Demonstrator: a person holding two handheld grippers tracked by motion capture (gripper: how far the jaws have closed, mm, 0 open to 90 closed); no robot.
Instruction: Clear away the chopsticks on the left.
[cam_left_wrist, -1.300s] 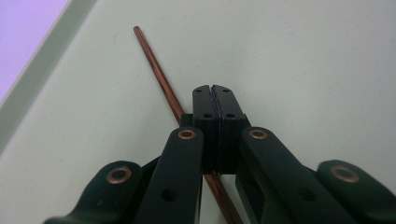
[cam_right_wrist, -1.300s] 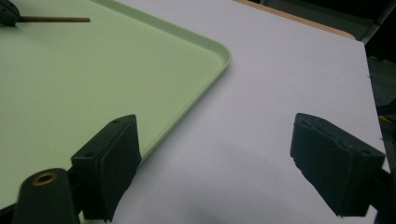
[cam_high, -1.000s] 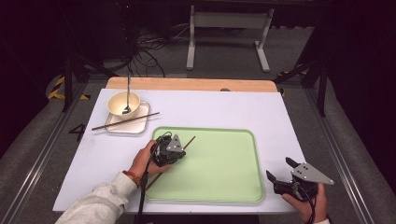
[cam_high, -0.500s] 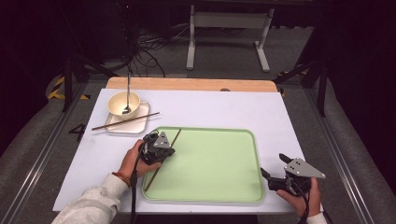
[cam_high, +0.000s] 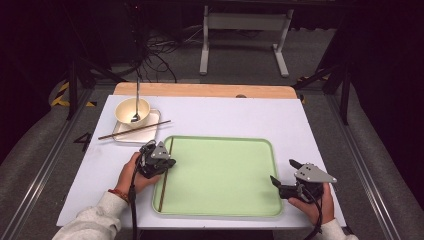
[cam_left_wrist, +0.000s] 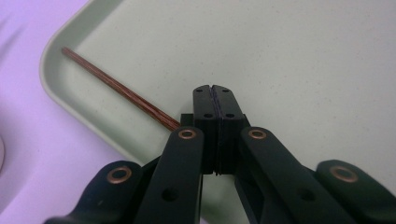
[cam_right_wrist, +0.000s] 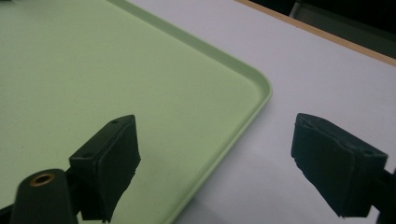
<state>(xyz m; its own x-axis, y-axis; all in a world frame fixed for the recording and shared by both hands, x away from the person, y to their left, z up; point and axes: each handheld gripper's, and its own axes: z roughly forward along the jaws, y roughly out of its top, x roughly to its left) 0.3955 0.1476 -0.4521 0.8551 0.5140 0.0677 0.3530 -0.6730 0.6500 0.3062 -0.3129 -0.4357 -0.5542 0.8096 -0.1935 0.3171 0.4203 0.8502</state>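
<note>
Chopstick carried leftward to the tray's left edge

The left gripper (cam_high: 159, 161), jaws closed on a chopstick (cam_left_wrist: 122, 93), has shifted left since a second ago, and the stick now lies along the inside left rim of the green tray (cam_high: 225, 142), seemingly ready for release. A second chopstick (cam_high: 134, 129) rests across the small plate (cam_high: 153, 119) by the bowl (cam_high: 132, 110), far left on the bench (cam_high: 240, 117). The right gripper (cam_high: 285, 176) hovers, jaws open and empty, at the tray's near right corner.

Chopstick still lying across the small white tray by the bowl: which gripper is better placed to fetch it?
Left, probably. The left gripper sits at the green tray's left edge, close to that chopstick, though its jaws are shut on another chopstick. The right gripper, jaws open, is far across.
</note>
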